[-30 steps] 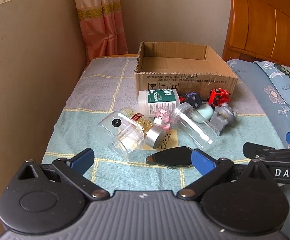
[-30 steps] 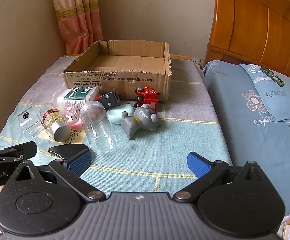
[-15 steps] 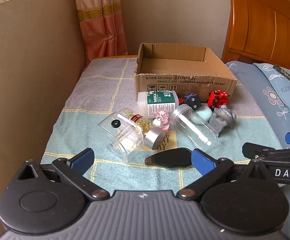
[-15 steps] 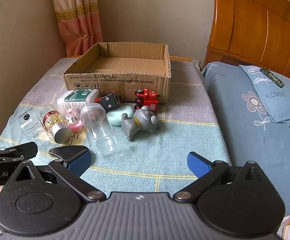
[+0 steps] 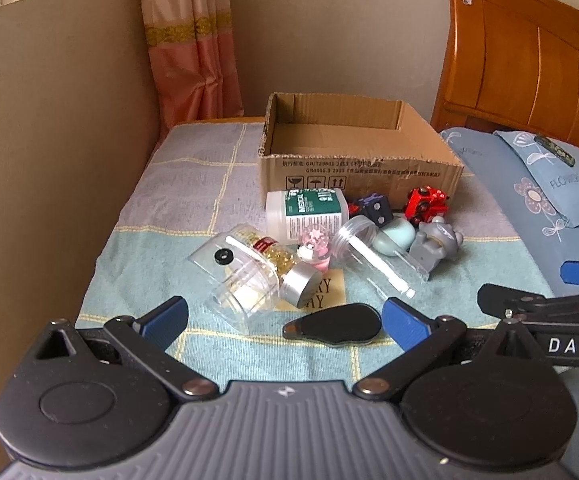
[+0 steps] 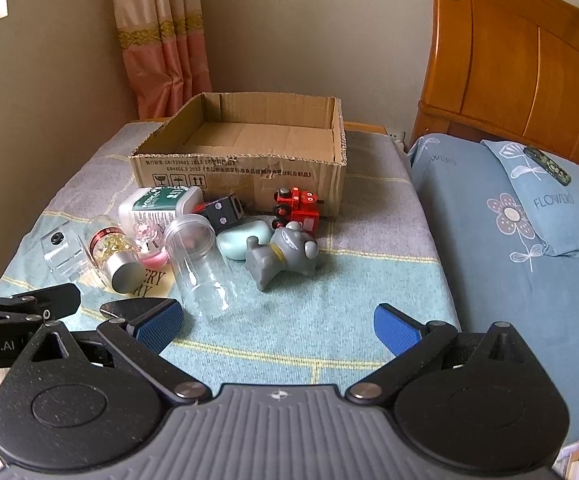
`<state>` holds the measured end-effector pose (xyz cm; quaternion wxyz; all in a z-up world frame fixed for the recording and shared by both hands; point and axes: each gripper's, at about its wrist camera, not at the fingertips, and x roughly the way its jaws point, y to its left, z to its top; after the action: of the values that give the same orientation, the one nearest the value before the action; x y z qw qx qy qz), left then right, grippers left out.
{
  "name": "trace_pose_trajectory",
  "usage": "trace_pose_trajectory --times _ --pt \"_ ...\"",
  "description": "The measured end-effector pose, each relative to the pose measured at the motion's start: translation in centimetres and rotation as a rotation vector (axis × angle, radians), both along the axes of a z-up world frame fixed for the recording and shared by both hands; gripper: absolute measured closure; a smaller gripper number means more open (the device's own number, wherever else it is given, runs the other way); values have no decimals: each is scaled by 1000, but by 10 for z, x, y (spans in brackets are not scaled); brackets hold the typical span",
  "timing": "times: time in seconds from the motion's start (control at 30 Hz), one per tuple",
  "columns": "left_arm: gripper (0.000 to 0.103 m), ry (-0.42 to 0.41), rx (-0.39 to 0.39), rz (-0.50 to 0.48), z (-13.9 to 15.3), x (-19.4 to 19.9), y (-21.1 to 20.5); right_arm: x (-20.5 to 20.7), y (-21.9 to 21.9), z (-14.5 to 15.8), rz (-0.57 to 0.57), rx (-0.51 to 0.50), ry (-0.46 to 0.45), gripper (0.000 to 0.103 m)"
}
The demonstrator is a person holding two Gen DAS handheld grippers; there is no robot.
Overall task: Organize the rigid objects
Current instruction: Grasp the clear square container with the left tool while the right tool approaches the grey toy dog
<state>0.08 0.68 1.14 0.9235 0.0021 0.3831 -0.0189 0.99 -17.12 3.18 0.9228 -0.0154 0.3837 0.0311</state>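
An empty cardboard box (image 5: 359, 172) (image 6: 241, 172) stands at the back of a cloth-covered table. In front of it lie a white bottle with a green label (image 5: 307, 212), a capsule bottle with a silver cap (image 5: 285, 264), a clear square container (image 5: 235, 276), a clear jar (image 6: 201, 264), a grey toy animal (image 6: 285, 256), a red toy train (image 6: 297, 208), a pale green oval (image 6: 243, 238), a dark die (image 6: 223, 210) and a flat black piece (image 5: 335, 325). My left gripper (image 5: 285, 320) and right gripper (image 6: 277, 326) both stand open, short of the pile, holding nothing.
A wall and a pink curtain (image 5: 193, 48) bound the left side. A bed with a blue pillow (image 6: 537, 200) and wooden headboard (image 6: 521, 64) lies to the right. Bare tablecloth (image 6: 329, 312) lies between the right fingers.
Both grippers have drawn back and up a little, so the pile sits slightly farther off. Nothing on the table has moved.
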Motion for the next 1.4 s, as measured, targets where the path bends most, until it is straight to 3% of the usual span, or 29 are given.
trace_pose_trajectory --times 0.37,0.57,1.0,1.17,1.27,1.4 --pt "1 -6 24 -36 -10 10 13 1 -2 -9 99 -47 -40 0" --pt "1 23 30 -44 -24 16 28 13 -8 -27 110 -80 11 0" --pt "1 169 28 -93 -78 34 48 42 -12 -74 142 -56 142 0" --pt "1 187 5 -99 -91 43 53 48 -14 -83 157 -47 161 0" --pt "0 169 41 -123 -95 44 51 52 -15 -88 169 -49 171 0" --pt "1 144 12 -148 -98 43 56 54 -18 -91 189 -38 163 0"
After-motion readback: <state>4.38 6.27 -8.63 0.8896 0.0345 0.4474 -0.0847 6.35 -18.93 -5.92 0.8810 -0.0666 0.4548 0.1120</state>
